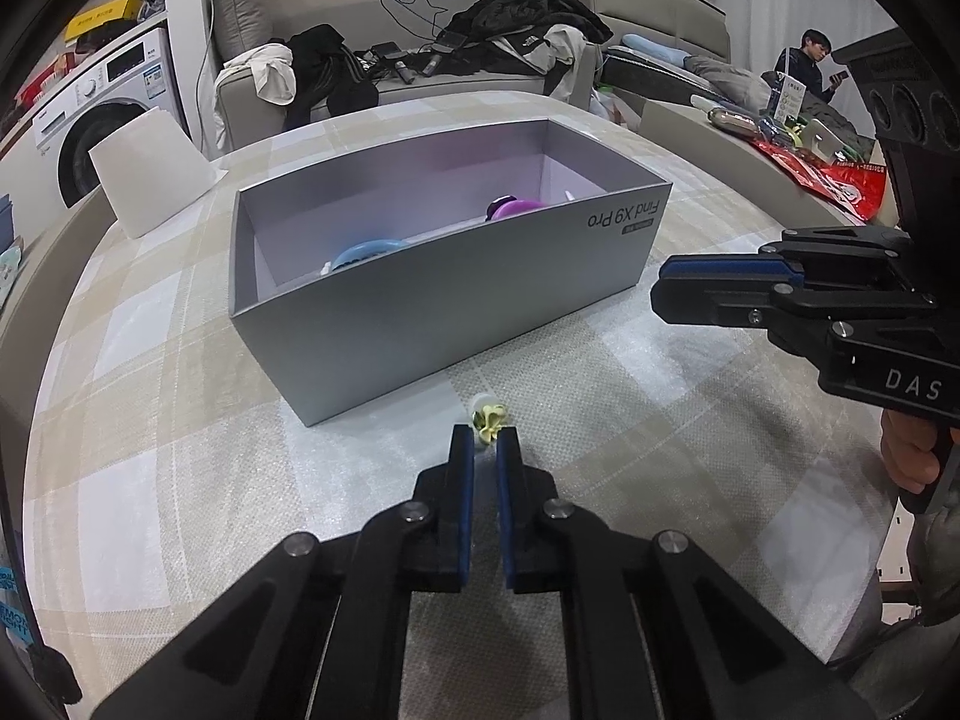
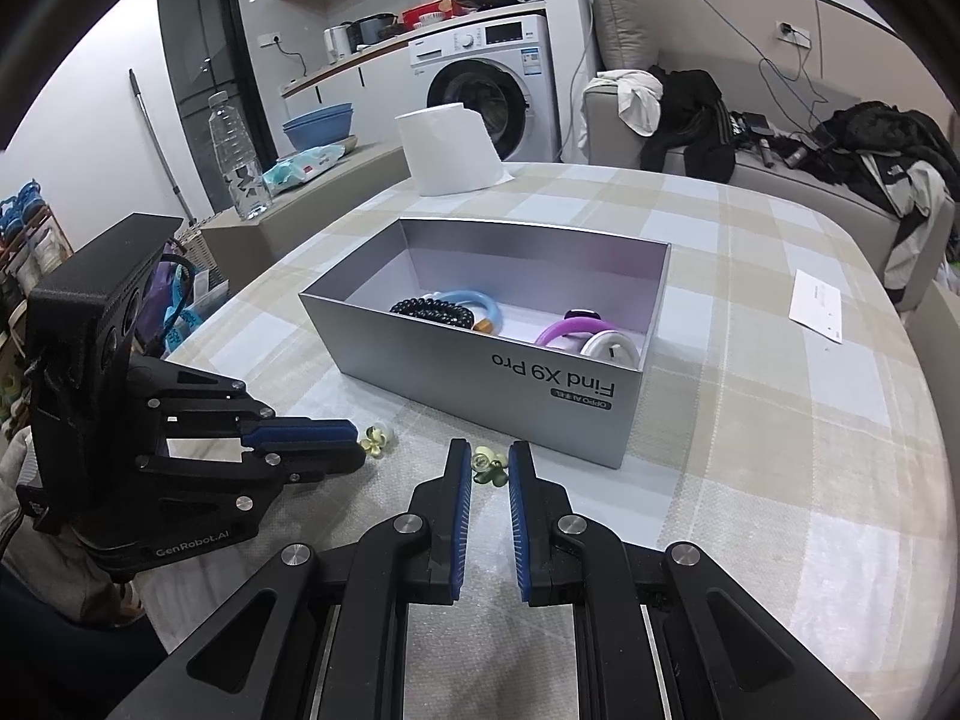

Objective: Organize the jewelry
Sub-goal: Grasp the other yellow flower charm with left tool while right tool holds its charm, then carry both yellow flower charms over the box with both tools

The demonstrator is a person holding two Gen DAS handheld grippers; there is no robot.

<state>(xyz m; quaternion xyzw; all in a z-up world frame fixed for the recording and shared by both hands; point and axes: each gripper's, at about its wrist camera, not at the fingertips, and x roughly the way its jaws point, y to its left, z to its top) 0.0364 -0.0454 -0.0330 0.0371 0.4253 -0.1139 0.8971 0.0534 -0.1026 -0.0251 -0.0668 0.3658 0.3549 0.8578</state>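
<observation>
Your left claw (image 1: 486,441) is pinched tight on the small pale-yellow flower earring (image 1: 487,420); the right claw (image 2: 486,462) likewise grips its greenish twin (image 2: 485,463). Lift both straight up, clear the silver cardboard box (image 2: 540,396) wall, then release inside.

Both tools (image 2: 486,465) (image 2: 359,441) clamping flower charms (image 2: 485,461)

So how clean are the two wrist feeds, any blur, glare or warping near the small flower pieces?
Left wrist: strong fisheye bowing of the grey box, black corners, yellow flower piece small but sharp at the left gripper. Right wrist: same warping, even soft light, no glare, green flower piece sharp.
</observation>
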